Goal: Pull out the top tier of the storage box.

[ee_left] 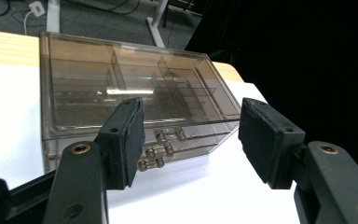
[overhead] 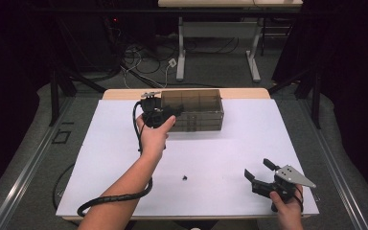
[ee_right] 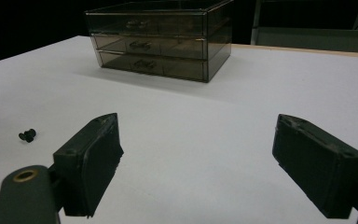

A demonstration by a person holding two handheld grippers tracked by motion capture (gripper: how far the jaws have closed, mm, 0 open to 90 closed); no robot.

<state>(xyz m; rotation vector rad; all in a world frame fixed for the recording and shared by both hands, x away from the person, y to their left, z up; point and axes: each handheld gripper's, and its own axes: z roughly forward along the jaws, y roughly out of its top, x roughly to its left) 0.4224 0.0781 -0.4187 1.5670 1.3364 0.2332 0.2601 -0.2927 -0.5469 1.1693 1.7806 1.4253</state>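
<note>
Drawers: smoked clear drawer box [overhead: 191,110] sits at the far middle of the white table [overhead: 230,158], three drawers stacked, each with a small handle on the front that faces you. Your left gripper [overhead: 165,114] is up against the box's left end, near its front corner, your left hand [overhead: 154,136] wrapped round the body from below, cable [overhead: 112,196] looping back along your forearm. In the left gripper view, the jaws stand wide apart with nothing between the pads [ee_left: 134,140]; past them you look down through the clear top of the box [ee_left: 135,93] into its dividers, and the three handles [ee_left: 161,149] show between the jaws at the box's near corner (can't tell whether either pad touches the box). Your right gripper [overhead: 258,173] is low at the near right of the table, well apart from the box, in your right hand [overhead: 287,206], grey plate [overhead: 294,176] on top. Its jaws are also spread wide and hold nothing; the right gripper view shows bare white tabletop between them, with the box [ee_right: 161,39] far ahead, drawer fronts towards the camera. Small dark part [overhead: 185,178] lies alone on the table near the front middle, between your two arms; in the right gripper view it [ee_right: 27,135] sits left of the left jaw, too small to tell what it is.
</note>
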